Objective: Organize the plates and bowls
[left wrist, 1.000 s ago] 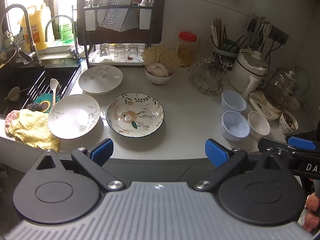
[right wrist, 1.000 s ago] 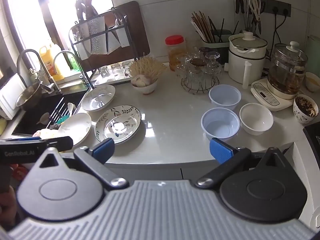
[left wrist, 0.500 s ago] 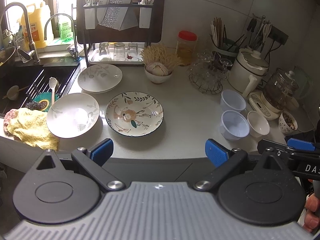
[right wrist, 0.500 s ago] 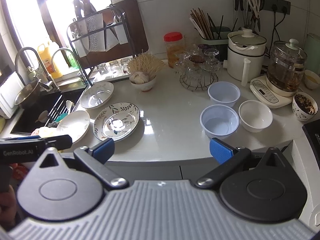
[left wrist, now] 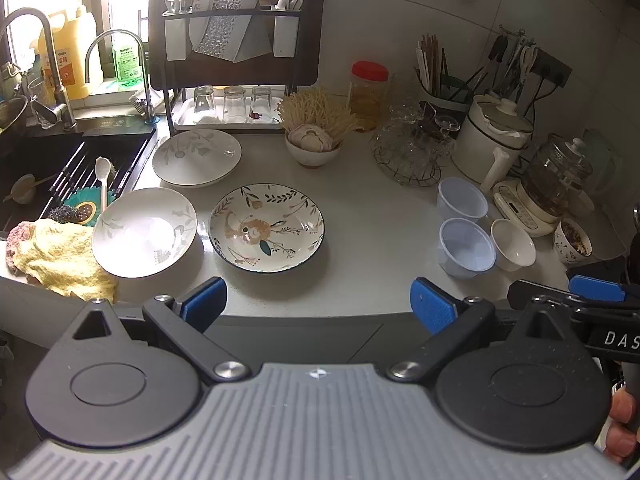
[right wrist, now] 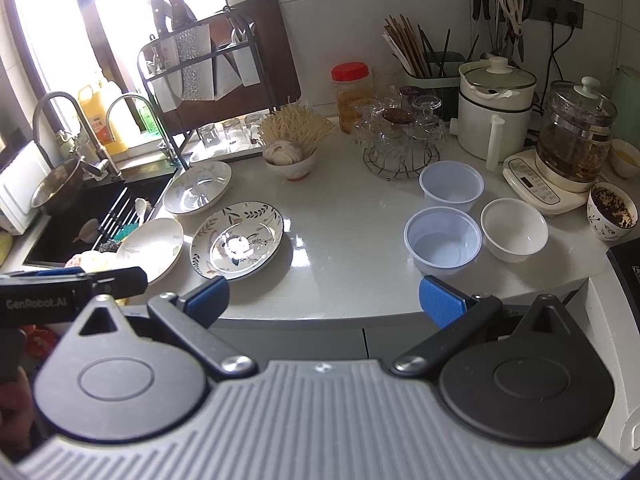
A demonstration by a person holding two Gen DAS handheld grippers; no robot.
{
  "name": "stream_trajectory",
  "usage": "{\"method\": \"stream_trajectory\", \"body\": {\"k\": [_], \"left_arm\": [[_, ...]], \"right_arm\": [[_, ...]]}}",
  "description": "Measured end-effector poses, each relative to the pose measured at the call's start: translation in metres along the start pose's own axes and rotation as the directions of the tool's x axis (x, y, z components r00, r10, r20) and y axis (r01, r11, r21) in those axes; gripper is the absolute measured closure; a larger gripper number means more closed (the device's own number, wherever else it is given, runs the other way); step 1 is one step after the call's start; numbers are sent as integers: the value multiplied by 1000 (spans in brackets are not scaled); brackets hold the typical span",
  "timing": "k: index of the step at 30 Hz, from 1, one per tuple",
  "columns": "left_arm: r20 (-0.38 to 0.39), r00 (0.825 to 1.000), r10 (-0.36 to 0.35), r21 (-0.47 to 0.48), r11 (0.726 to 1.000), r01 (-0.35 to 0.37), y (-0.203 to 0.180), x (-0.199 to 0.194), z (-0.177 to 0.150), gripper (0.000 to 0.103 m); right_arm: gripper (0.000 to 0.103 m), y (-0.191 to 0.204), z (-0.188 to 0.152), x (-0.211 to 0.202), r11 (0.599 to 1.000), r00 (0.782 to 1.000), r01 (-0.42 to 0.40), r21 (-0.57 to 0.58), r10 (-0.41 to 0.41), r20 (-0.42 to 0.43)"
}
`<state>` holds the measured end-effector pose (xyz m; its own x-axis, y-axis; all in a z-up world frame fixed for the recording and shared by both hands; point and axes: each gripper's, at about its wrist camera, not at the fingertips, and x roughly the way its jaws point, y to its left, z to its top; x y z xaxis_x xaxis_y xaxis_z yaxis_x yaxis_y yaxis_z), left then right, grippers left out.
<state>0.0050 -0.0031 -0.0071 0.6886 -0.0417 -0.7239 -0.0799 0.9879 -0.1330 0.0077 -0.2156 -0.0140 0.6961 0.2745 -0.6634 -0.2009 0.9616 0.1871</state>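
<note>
The countertop (right wrist: pixel 344 240) looks like pale polished stone, glossy enough to throw window glare. The floral plate (left wrist: pixel 266 227) and the two white plates (left wrist: pixel 144 232) left of it are glazed ceramic, shiny. On the right, the two bluish tubs (right wrist: pixel 442 236) look like thin translucent plastic, the small white bowl (right wrist: pixel 514 234) smooth ceramic. The yellow cloth (left wrist: pixel 60 256) by the sink is nubby fabric. The faucets (left wrist: pixel 116 52) are bright metal. Gripper pads (left wrist: pixel 434 306) are ribbed blue rubber.
</note>
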Motion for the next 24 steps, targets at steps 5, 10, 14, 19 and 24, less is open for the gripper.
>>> {"method": "stream_trajectory", "body": {"k": [5,10,14,19,24], "left_arm": [[-10,1000,-2,-17,1000,2,2,-1,-2,3],[-3,1000,-1,-10,1000,1,3,-5,-2,3],[-3,1000,-3,-5,1000,3,3,-5,-2,3],[-16,1000,-10,-23,1000,10,8,-3,-4,3],[-7,1000,-8,-44,999,8,13,-3,-2,3]], "right_arm": [[0,0,-2,-1,1000,1000,-2,4,2,-4],[0,2,-3,-2,1000,1000,-6,1,6,6],[0,3,-6,-3,1000,1000,-18,6,18,8],[0,2,-8,-3,999,1000,-26,26,26,1],[0,2,-8,-5,999,1000,-20,26,20,11]]}}
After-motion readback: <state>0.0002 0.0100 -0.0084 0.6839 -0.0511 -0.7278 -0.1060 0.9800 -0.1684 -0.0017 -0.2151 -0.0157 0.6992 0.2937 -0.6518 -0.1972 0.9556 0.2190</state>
